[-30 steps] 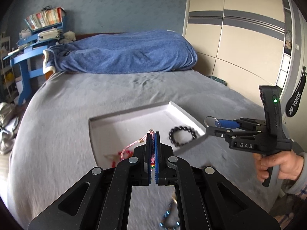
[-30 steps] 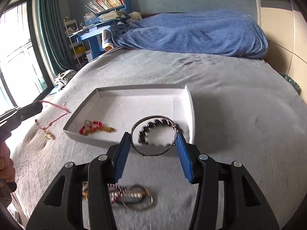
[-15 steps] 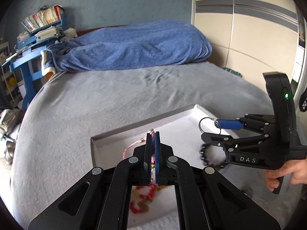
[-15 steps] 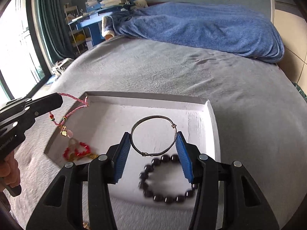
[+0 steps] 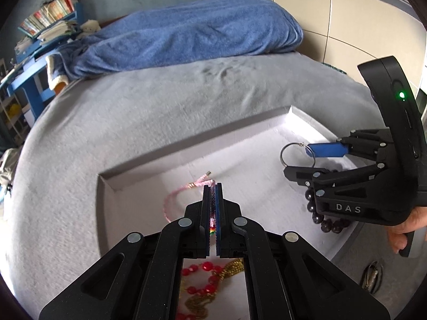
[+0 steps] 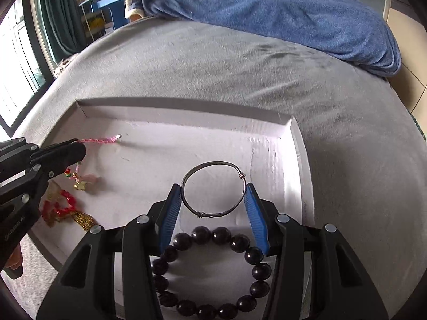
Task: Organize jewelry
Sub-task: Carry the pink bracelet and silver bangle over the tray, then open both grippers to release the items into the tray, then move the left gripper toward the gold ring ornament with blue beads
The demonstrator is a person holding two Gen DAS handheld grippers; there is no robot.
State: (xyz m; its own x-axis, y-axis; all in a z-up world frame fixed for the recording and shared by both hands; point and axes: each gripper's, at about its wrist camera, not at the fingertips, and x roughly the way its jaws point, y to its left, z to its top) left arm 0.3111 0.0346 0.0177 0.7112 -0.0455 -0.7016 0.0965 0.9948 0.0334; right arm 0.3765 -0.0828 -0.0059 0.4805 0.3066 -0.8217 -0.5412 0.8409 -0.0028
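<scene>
Jewelry hangs over the white tray (image 6: 299, 144): left gripper (image 5: 212, 189) pinched tight on a pink cord (image 6: 98, 140), right gripper (image 6: 214, 200) half-spread, clamping a wire bangle (image 6: 213, 164).

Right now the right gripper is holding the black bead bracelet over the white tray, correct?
Not quite. The right gripper holds the thin metal bangle over the white tray; the black bead bracelet lies in the tray beneath it, as the right wrist view shows.
</scene>
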